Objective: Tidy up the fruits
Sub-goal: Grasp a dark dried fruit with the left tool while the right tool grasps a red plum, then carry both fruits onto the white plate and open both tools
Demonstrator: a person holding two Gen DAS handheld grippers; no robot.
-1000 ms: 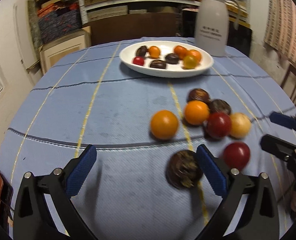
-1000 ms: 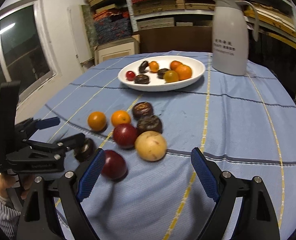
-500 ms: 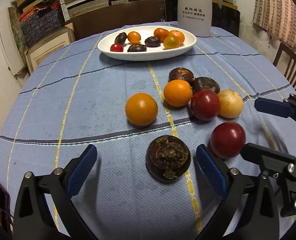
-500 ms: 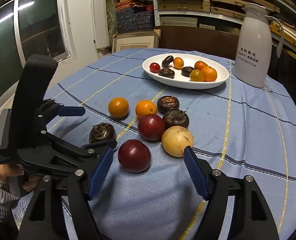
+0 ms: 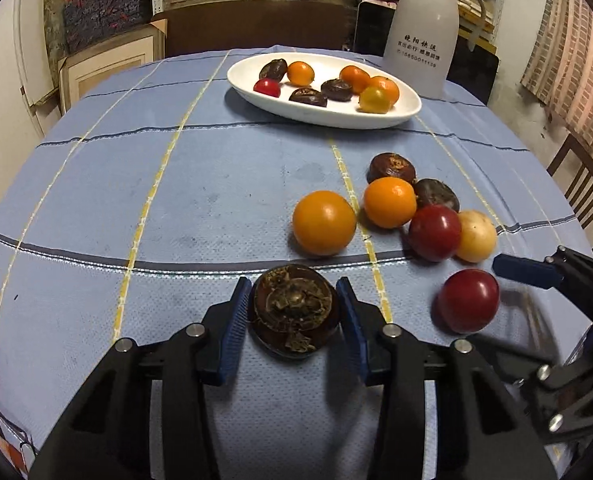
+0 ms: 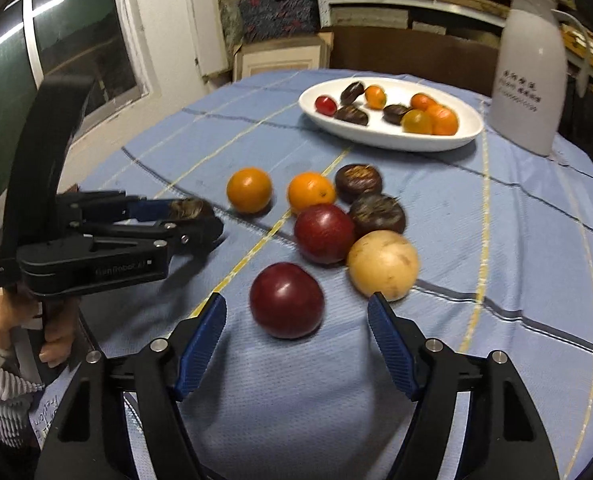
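My left gripper (image 5: 294, 308) is shut on a dark brown fruit (image 5: 292, 314) on the blue tablecloth; it also shows in the right wrist view (image 6: 188, 210). My right gripper (image 6: 296, 316) is open, its fingers on either side of a dark red fruit (image 6: 286, 300), not touching it. That red fruit shows in the left wrist view (image 5: 469, 300) too. Beyond lie two oranges (image 5: 323, 222), another red fruit (image 6: 324, 233), a yellow fruit (image 6: 383, 264) and two dark brown fruits (image 6: 377, 214). A white plate (image 5: 324, 114) at the back holds several fruits.
A white thermos jug (image 6: 530, 68) stands right of the plate. A wooden chair (image 5: 580, 188) is beyond the table's right edge. Shelves and boxes line the back wall. The person's hand (image 6: 0, 316) holds the left gripper's handle.
My left gripper has moved forward and closed on the dark brown fruit. My right gripper has moved closer to the dark red fruit, which now lies between its open fingers.
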